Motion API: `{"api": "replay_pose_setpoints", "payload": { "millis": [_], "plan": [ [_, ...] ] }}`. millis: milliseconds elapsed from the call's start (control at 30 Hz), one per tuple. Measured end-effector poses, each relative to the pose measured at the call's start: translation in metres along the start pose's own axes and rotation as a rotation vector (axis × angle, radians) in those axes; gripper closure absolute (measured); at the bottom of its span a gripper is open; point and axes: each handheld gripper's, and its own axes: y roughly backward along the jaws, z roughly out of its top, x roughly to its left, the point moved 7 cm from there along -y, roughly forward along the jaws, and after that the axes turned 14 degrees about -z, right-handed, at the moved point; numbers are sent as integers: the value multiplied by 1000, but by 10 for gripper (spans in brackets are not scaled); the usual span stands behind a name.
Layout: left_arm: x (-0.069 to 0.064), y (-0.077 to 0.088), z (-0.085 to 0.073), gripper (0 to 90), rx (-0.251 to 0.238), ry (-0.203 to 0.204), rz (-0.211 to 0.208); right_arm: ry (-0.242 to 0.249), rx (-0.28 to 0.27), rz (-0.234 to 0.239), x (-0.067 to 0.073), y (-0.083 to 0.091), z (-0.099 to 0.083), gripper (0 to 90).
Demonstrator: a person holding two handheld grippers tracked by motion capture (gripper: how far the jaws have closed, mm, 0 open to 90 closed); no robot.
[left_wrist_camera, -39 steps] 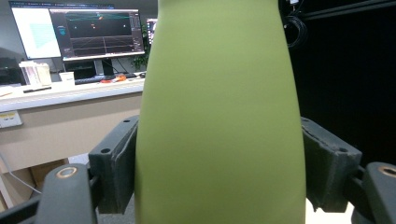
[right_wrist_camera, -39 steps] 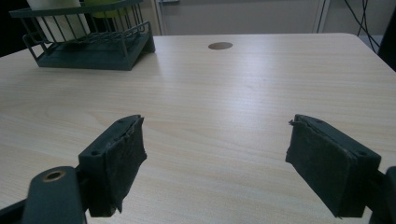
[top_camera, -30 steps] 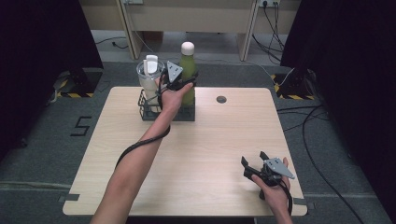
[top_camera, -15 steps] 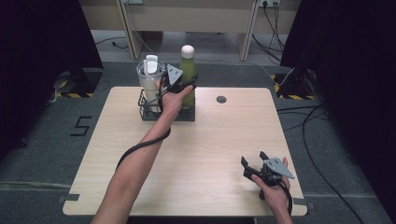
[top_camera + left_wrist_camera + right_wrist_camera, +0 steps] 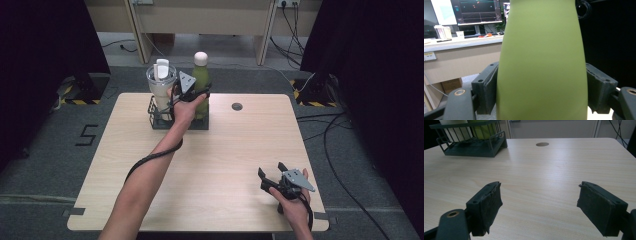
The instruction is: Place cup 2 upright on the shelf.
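A tall green bottle point(image 5: 201, 82) with a white cap stands with its base inside a dark wire basket point(image 5: 159, 121) at the table's far side. My left gripper point(image 5: 194, 94) is shut on the bottle's body. In the left gripper view the bottle point(image 5: 541, 57) sits between both jaws, whose pads point(image 5: 489, 87) press its sides. A white tumbler point(image 5: 161, 86) stands in the basket's left part. My right gripper point(image 5: 270, 180) is open near the front right edge, its jaws holding nothing point(image 5: 540, 205).
The right gripper view shows the basket point(image 5: 471, 147) far off with the bottle point(image 5: 484, 130) and tumbler point(image 5: 454, 131) in it. A round dark grommet point(image 5: 237, 106) sits in the tabletop behind the middle. The left gripper's cable trails along the forearm.
The left gripper and the green bottle have sunk slightly toward the basket. The right gripper has not moved.
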Motion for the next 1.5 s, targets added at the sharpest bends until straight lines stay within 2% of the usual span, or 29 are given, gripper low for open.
{"api": "replay_pose_setpoints", "payload": {
  "millis": [700, 967, 1200, 1500],
  "plan": [
    [0, 3, -1, 232, -14, 9, -19, 2, 3, 3, 1, 0, 0, 185],
    [-4, 3, 1, 149, -12, -3, -22, 7, 5, 6, 2, 0, 0, 185],
    [-7, 6, 1, 144, -10, -19, -25, 5, 7, 7, 2, 0, 0, 185],
    [-8, 7, 3, 142, -14, -19, -21, 11, 4, 6, 2, 0, 0, 185]
  ]
}}
